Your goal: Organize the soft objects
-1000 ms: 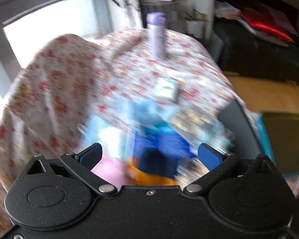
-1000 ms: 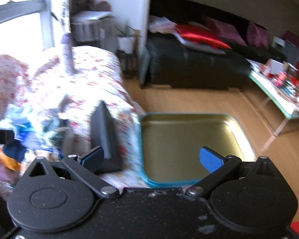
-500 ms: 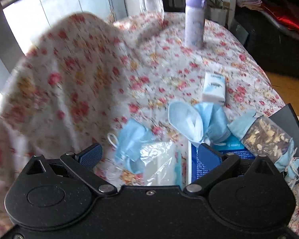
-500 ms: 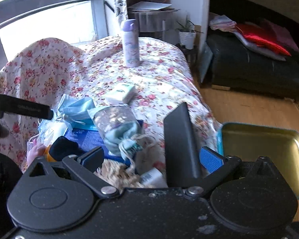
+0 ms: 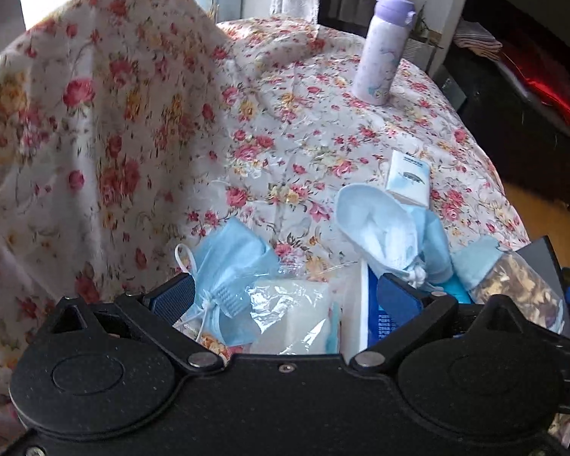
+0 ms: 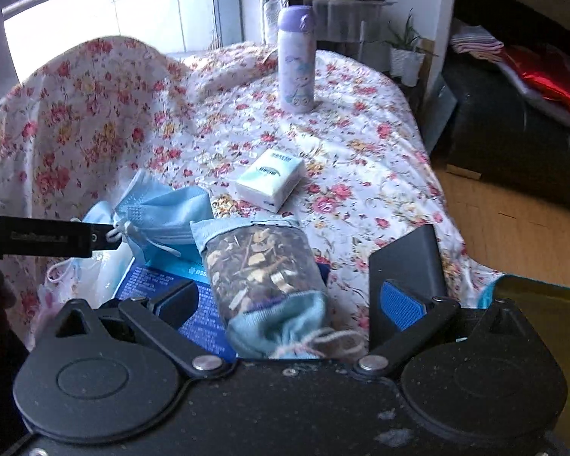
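Both grippers poised over the soft clutter, jaws wide, empty.
Left gripper (image 5: 285, 296) may snag the crumpled pale-blue pleated face mask's (image 5: 231, 266) ear loop; right gripper (image 6: 288, 304) faces, at twelve o'clock, the slippery clear herb-filled drawstring pouch (image 6: 262, 266).

A lived-in home, a sitting room by the look of it: a flowered tablecloth (image 6: 361, 159) drapes the table, a lilac flask (image 6: 296, 59) stands near its far edge, a black sofa (image 6: 513, 129) with a red cushion (image 6: 543, 79) lines the right wall, a potted plant (image 6: 408, 53) sits beside the window, and the floor is wood.
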The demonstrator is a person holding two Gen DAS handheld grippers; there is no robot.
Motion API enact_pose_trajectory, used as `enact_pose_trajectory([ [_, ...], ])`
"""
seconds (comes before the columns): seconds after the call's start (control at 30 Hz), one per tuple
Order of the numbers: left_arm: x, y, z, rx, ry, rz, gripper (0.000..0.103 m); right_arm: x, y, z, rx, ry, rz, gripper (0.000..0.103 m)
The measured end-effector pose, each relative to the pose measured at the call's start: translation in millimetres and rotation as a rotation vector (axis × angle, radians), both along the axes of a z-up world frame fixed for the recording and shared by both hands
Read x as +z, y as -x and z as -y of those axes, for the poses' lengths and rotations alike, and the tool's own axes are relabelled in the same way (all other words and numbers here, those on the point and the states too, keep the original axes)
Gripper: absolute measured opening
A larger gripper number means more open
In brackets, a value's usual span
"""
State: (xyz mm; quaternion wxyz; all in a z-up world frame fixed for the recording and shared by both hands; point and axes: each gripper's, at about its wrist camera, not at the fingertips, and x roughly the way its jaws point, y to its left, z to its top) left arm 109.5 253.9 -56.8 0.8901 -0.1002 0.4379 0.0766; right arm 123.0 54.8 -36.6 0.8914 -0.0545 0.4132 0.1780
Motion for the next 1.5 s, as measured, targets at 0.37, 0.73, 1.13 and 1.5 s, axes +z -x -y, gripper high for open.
enact_pose_trajectory([
  [0.37,-6.2,-3.3,6.7,-0.027,-0.037,-0.009,0.099,-6.5,13.2,0.5,0.012,-0.008,-0.073,0.07],
  [0.73,1.4,4.5,28.3,-0.097,-0.159,-0.022,0.099,-21.6,85.2,35.8,0.011,0.002,-0.137,0.051],
  [1.13,-6.9,32.0,104.8,-0.354,-0.335,-0.138,0.099,-30.0,115.3,94.1,-0.106,-0.081,-0.132,0.064],
  [1.5,3.1,36.4,83.5,-0.241,-0.117,-0.229,0.098,-35.0,122.5,128.4,-0.118,-0.112,-0.134,0.072],
])
